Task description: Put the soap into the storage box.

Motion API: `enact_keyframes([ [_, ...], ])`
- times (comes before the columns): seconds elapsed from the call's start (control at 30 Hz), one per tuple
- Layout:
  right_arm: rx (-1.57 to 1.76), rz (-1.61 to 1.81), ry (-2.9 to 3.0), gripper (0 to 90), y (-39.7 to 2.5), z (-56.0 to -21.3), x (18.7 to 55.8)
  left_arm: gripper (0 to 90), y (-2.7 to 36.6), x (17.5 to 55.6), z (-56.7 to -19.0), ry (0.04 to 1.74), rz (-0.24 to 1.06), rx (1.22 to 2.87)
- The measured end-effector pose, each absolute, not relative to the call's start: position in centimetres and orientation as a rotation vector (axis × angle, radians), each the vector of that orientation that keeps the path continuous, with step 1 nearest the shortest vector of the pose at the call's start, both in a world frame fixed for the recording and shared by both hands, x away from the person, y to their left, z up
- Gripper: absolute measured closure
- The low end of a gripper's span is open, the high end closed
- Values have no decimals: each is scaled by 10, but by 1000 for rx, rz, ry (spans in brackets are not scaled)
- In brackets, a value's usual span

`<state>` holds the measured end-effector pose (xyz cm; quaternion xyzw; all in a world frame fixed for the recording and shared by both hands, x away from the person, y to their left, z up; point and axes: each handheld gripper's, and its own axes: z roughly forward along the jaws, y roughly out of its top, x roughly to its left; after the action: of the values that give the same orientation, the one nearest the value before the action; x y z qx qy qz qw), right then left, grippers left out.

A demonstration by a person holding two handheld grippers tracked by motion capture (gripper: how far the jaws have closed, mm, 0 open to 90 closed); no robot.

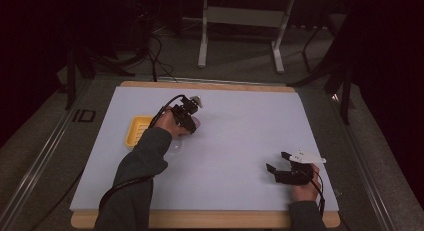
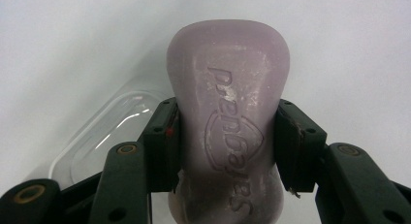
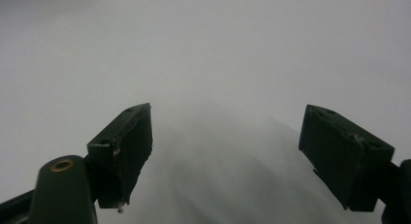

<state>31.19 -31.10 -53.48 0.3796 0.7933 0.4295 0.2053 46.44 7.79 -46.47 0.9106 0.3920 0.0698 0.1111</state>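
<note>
Soap [image 2: 228, 132], a pale lilac bar with a waisted middle and raised lettering, sits clamped between the jaws of the left gripper [image 2: 227, 146] in the left gripper view, the black pads [image 2: 165, 141] pressing its narrow sides. Beside it in that view, to the left, a clear plastic tray [image 2: 111, 136] lies on the white table [image 2: 349, 49], partly behind the left jaw.

From the high view, a yellow dish [image 1: 137, 130] rests on the left half of the table [image 1: 240, 141], well in from the left edge and nearer the far edge than the near one. Just right of the dish, the left gripper [image 1: 192, 122] is held above the table in the person's left hand [image 1: 167, 122], a dark sleeve [image 1: 135, 186] running back to the near edge and a black cable looping over the hand. The soap [image 1: 196, 123] shows there as a small pale patch at the jaws. The clear tray [image 1: 176, 146] is faintly visible on the table just below the hand.

Toward the near right corner, the right gripper [image 1: 274, 167] lies low over the table in the right hand [image 1: 305, 188], its jaws pointing left. In the right gripper view, the right gripper [image 3: 225, 156] stands wide, nothing between its pads [image 3: 128, 141], with bare white table [image 3: 218, 54] beyond them.
</note>
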Motion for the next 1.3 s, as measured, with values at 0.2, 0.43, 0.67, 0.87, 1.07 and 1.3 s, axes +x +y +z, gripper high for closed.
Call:
enact_keyframes([
  [0.2,1058,1198,2210,193,-311,-535,312,501,80,463,-462,1151,211,2676],
  [0.43,1058,1198,2209,193,-311,-535,312,501,85,461,-458,1160,216,2670],
  [0.67,1058,1197,2210,193,-311,-535,312,501,92,459,-455,1174,217,2666],
  [0.87,1059,1198,2209,193,-311,-535,312,501,98,457,-452,1182,219,2660],
  [1.07,1060,1198,2208,193,-311,-535,312,501,104,454,-449,1190,220,2651],
  [1.3,1060,1199,2207,192,-311,-535,312,501,110,452,-446,1197,226,2653],
])
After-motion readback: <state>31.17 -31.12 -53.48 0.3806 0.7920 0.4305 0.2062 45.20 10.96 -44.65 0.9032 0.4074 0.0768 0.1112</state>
